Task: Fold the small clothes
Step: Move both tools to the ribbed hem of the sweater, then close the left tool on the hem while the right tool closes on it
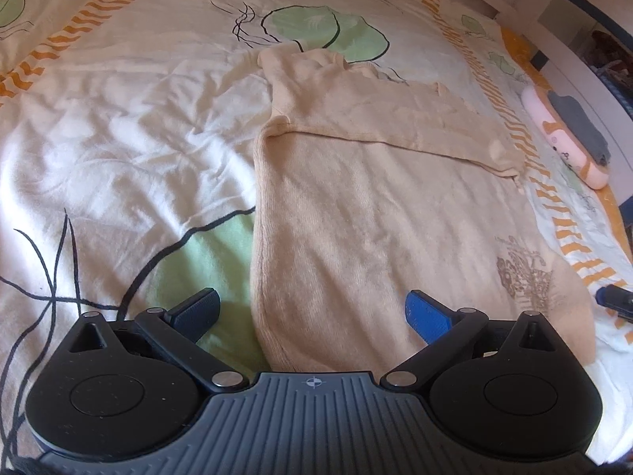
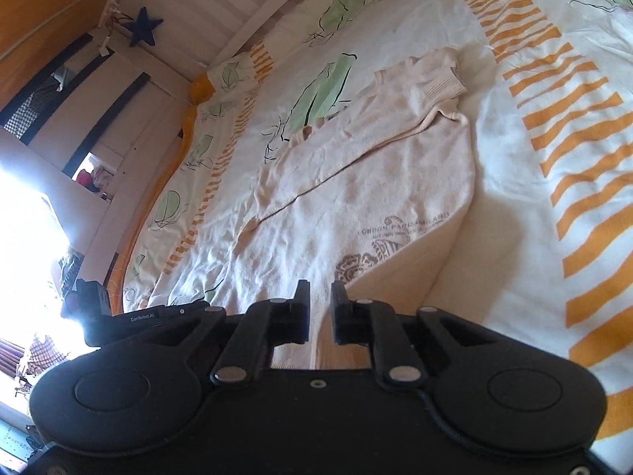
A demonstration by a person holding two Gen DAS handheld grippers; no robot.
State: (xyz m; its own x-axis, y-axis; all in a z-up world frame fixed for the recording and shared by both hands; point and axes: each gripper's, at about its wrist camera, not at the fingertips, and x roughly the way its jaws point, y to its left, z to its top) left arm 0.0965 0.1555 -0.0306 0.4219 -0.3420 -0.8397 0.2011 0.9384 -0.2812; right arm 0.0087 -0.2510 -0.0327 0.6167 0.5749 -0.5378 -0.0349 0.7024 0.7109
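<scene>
A small beige knit sweater (image 1: pixel 356 213) lies flat on the bedspread, one sleeve folded across its chest and a brown print near the hem. It also shows in the right wrist view (image 2: pixel 356 182). My left gripper (image 1: pixel 312 310) is open, its fingers straddling the sweater's near left edge just above the hem. My right gripper (image 2: pixel 319 297) is nearly shut, jaws close together on the sweater's hem edge, with fabric lifted between them. The right gripper's tip shows at the left wrist view's right edge (image 1: pixel 617 301).
The bedspread (image 1: pixel 118 138) is cream with green leaves and orange stripes. A pink plush toy (image 1: pixel 561 134) lies at the bed's far right. A wall and shelves (image 2: pixel 99 111) stand beyond the bed.
</scene>
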